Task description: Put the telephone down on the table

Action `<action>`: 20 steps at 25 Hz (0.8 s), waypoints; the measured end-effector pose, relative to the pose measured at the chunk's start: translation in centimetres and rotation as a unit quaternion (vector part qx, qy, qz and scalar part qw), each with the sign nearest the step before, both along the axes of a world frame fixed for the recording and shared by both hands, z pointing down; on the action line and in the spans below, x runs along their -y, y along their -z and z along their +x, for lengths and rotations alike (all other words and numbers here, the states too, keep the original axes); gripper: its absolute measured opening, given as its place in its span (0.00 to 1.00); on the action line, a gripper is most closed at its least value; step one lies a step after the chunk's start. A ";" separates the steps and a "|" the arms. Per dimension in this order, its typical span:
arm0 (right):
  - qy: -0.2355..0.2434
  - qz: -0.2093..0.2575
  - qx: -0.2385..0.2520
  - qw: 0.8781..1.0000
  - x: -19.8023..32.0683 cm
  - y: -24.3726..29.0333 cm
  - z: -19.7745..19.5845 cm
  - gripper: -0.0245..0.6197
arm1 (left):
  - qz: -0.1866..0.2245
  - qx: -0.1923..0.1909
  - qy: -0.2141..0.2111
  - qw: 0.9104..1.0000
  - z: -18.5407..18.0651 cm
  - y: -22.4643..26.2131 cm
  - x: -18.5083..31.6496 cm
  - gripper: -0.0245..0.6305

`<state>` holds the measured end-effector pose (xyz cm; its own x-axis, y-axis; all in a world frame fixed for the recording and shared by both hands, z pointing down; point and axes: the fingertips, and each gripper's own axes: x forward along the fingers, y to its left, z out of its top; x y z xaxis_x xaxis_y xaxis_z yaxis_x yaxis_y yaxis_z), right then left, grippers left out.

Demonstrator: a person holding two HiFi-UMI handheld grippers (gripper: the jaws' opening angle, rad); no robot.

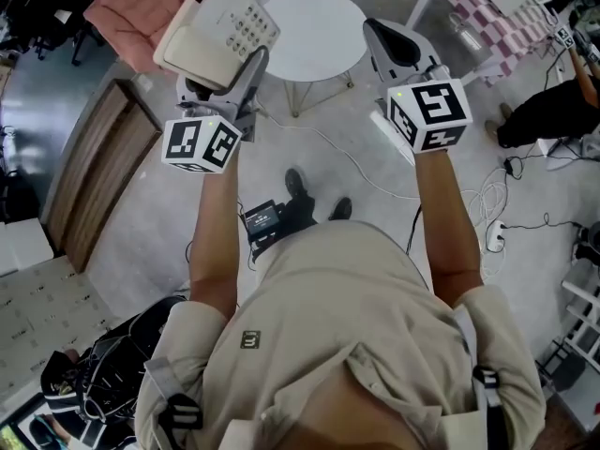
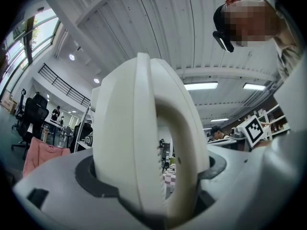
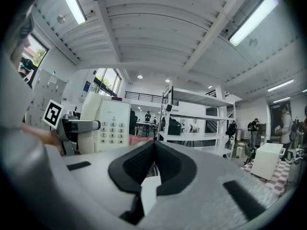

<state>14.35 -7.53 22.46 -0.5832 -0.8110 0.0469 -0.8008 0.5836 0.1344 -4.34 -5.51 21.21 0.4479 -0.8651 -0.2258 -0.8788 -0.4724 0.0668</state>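
- Keypad digits show on the cream telephone (image 1: pixel 217 26); any brand is too small to read
- Left hand-held gripper (image 1: pixel 228 81) is clamped on the telephone's edge and holds it in the air, beside the round white counter (image 1: pixel 314 36)
- Right hand-held gripper (image 1: pixel 398 43) has its jaws together with nothing in them, near the telephone
- Pink cloth (image 1: pixel 141 7) lies left of the counter, checkered cloth (image 1: pixel 487 7) right; cables (image 1: pixel 487 204) trail across the open floor

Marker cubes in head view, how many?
2. Left cube is just below the held telephone; right cube is off to its right. None seems hidden.
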 end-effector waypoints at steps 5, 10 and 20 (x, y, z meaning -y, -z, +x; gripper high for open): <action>-0.020 -0.002 0.001 1.000 2.2 -0.2 -0.2 0.03 | -0.005 -0.001 -0.019 1.000 -0.3 -0.5 2.9 0.73; -0.034 -0.005 -0.002 0.999 4.1 -0.8 -1.4 0.03 | -0.006 -0.005 -0.036 0.999 -1.3 -1.2 5.4 0.73; -0.070 -0.009 -0.008 0.997 7.4 -1.2 -3.3 0.03 | -0.014 -0.009 -0.071 0.997 -3.2 -1.9 10.2 0.73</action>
